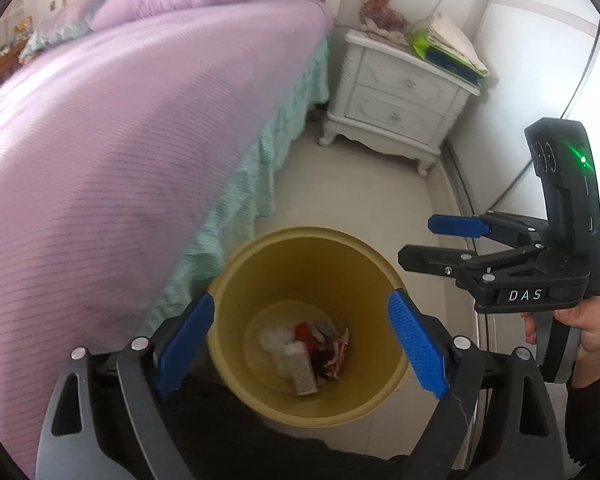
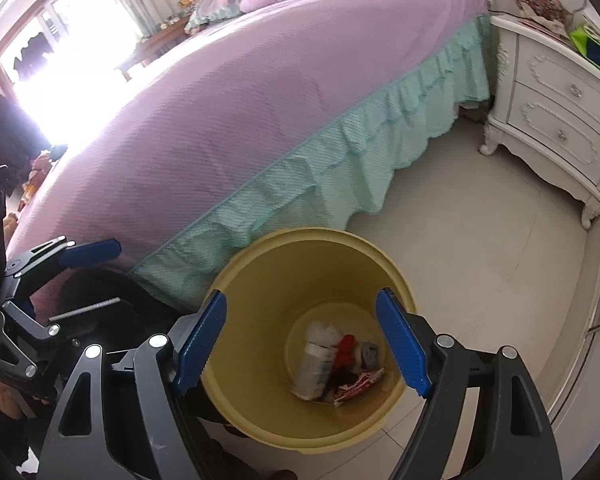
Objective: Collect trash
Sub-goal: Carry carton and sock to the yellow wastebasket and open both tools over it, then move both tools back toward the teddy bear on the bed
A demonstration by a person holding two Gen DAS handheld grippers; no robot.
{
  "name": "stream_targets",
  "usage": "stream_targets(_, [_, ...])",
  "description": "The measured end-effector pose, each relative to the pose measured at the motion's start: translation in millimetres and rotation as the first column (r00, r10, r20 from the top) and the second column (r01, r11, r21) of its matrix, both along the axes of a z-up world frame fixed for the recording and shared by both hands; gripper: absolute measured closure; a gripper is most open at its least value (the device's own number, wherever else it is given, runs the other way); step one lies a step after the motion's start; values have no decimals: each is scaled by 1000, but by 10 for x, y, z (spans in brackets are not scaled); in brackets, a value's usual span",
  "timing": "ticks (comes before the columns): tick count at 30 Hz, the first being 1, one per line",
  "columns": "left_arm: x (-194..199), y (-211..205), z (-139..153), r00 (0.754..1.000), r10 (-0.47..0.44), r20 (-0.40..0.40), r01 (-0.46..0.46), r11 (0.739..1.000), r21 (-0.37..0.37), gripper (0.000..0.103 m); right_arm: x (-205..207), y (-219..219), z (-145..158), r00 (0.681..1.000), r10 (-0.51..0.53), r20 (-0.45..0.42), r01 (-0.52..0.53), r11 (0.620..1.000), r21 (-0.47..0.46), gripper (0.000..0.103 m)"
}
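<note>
While both grippers hang over the yellow bin (image 1: pixel 260 280), nothing is caught in either of them. The left gripper (image 1: pixel 300 344) has its blue pads spread wide above the bin's mouth, and the right gripper (image 2: pixel 300 344) stands just as far apart over the same opening, empty too. The hand (image 1: pixel 588 332) that carries the right one shows at the edge of the left camera's view, in a dark sleeve.

The trash (image 2: pixel 336 364) lies at the bottom of the bin: a white crumpled wad, a pale tube or bottle lying on its side, something red, a grey bit and a red-and-white wrapper, all heaped together and touching.

The bin stands on the pale tiled floor (image 2: pixel 480 240), right against the foot of the bed's mint-green frill (image 2: pixel 340 160). The bed (image 2: pixel 240 100) itself, under a lilac cover, rises close on the left and crowds that side. Farther along the floor, beyond a clear strip of tiles, a white nightstand (image 1: pixel 400 96) sits in the corner with a stuffed toy (image 1: pixel 380 12) and a stack of papers and folders (image 1: pixel 448 48) on top.
</note>
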State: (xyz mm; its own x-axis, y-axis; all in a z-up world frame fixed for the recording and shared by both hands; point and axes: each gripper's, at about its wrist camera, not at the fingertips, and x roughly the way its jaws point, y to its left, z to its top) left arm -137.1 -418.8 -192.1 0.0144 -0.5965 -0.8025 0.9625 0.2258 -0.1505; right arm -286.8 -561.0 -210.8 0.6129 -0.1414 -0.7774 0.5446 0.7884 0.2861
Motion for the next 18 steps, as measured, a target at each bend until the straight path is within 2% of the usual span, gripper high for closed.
stream_targets(4, [80,191,164,998,42,37,-41,999,-33,14,120,101,91,999,40,6,-40,999,-16,28])
stream_targets(8, [198,400,305,995,89,32,-87,994,-69,14,227,235,198,997,77,21,-77,997,-33,28])
stream_targets(12, [366,690,473,986,163,25,-159,979,-126,14,358,420,406,983,145,113,-142,989,-35,28])
stream_targets(15, [543,1018,641,966,256,37,-245,953,-180,13,545,628,610,954,227,194,-220,974,-57,28])
stream_targets(18, [746,1396,813,922,378,83,-352,909,-225,10,815,910,815,906,335,259,-318,942,-105,26])
